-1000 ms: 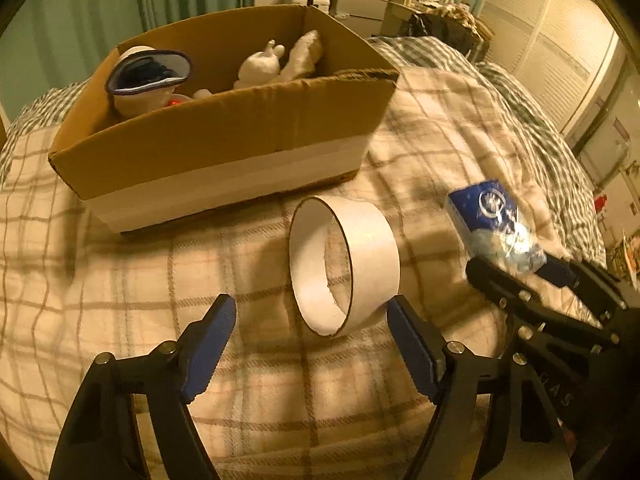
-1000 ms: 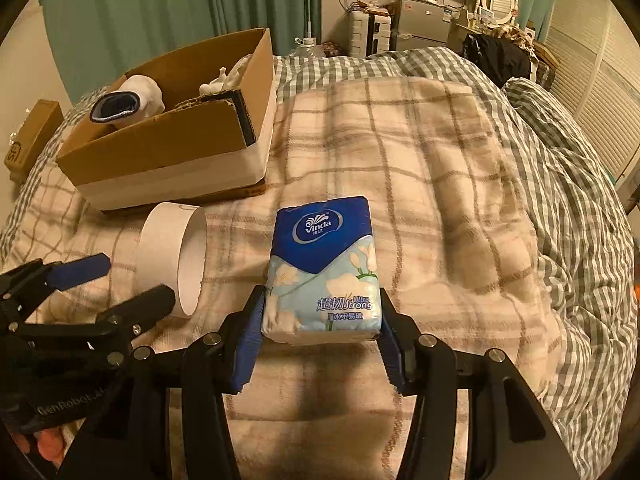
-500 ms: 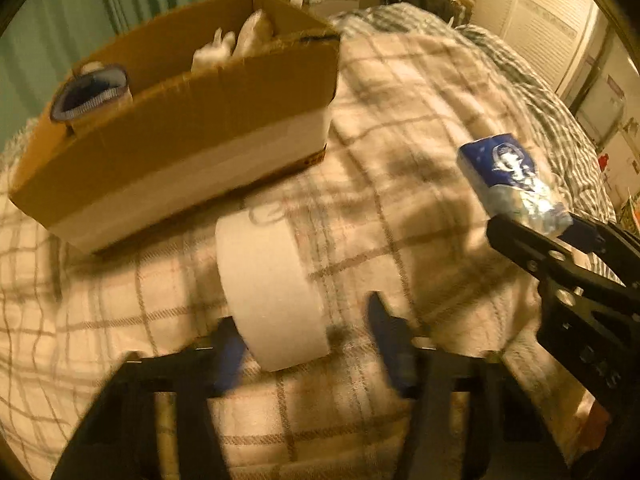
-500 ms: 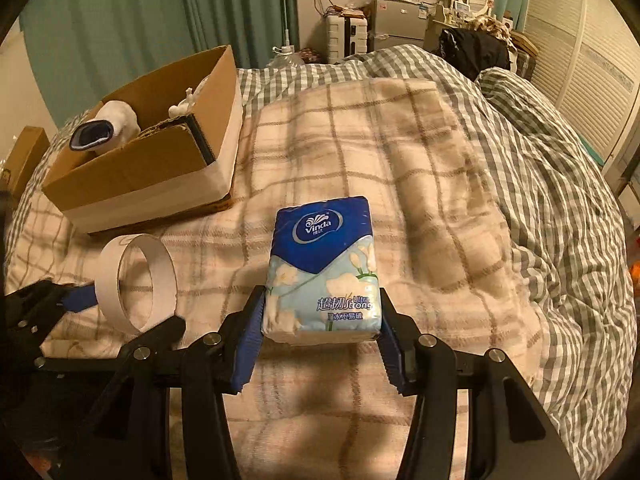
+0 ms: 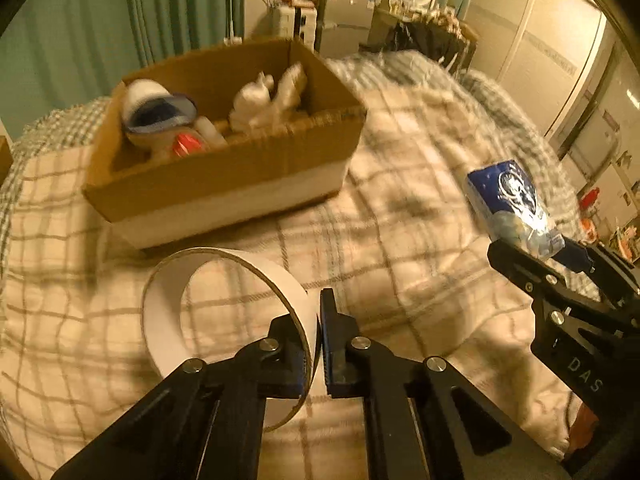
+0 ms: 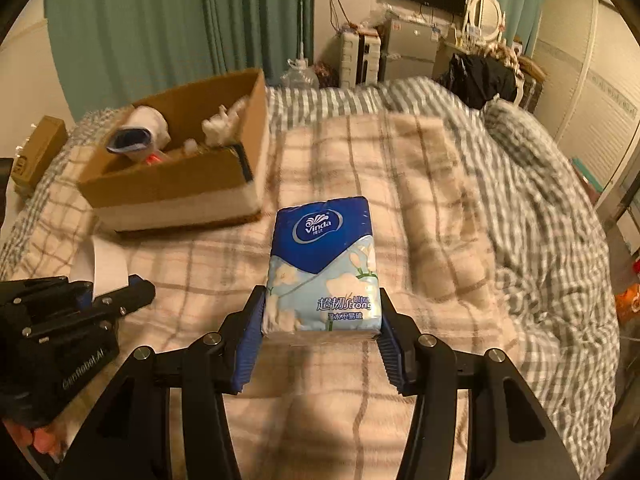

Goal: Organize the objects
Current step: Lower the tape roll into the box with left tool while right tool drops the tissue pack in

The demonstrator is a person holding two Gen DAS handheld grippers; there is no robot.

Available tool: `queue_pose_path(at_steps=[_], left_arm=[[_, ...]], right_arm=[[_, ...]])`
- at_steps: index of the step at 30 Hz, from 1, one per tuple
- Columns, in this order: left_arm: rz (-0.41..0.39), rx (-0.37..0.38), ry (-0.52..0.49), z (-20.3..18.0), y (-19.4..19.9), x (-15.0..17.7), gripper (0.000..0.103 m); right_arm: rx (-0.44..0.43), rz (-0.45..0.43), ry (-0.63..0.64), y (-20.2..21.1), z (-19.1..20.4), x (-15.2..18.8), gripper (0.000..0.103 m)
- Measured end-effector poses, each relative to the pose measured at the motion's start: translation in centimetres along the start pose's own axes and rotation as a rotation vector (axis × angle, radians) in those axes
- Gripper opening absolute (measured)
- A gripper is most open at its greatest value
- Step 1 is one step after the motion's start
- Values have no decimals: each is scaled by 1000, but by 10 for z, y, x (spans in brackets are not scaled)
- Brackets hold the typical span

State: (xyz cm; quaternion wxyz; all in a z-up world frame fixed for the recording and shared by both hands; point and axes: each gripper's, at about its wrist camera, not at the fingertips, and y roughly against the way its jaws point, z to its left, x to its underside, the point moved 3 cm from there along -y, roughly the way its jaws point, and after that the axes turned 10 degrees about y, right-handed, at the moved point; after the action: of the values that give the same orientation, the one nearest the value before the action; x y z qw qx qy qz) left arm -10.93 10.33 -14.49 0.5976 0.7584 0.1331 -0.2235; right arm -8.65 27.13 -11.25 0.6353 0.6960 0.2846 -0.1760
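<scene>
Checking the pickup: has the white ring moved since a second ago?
Yes. The white ring, then standing free on the plaid blanket below the cardboard box, is now pinched by its wall in the left gripper, whose jaws just closed.

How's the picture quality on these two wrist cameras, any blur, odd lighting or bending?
Left wrist view: warm, dim yellowish light, motion smear on the cardboard box and plaid blanket, while the left claw stays sharp. Right wrist view: the tissue pack reads crisp, but the bedding behind it is smeared. Both views: fisheye bending and dark corners.
</scene>
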Motion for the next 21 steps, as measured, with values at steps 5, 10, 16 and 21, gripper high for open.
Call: queue_pose_path(at_steps=[5, 10, 16, 21], left_arm=[[-62, 32, -11, 4, 45, -12, 6], [-117, 51, -27, 11, 82, -31, 6], [-180, 36, -33, 31, 113, -68, 6], [-216, -8, -35, 47, 116, -106, 6]], right_arm=[[10, -59, 41, 44, 16, -13, 51], [23, -122, 105, 81, 35, -34, 51], [-26, -216, 158, 115, 59, -79, 51], [-57, -282, 206, 124, 75, -127, 51]])
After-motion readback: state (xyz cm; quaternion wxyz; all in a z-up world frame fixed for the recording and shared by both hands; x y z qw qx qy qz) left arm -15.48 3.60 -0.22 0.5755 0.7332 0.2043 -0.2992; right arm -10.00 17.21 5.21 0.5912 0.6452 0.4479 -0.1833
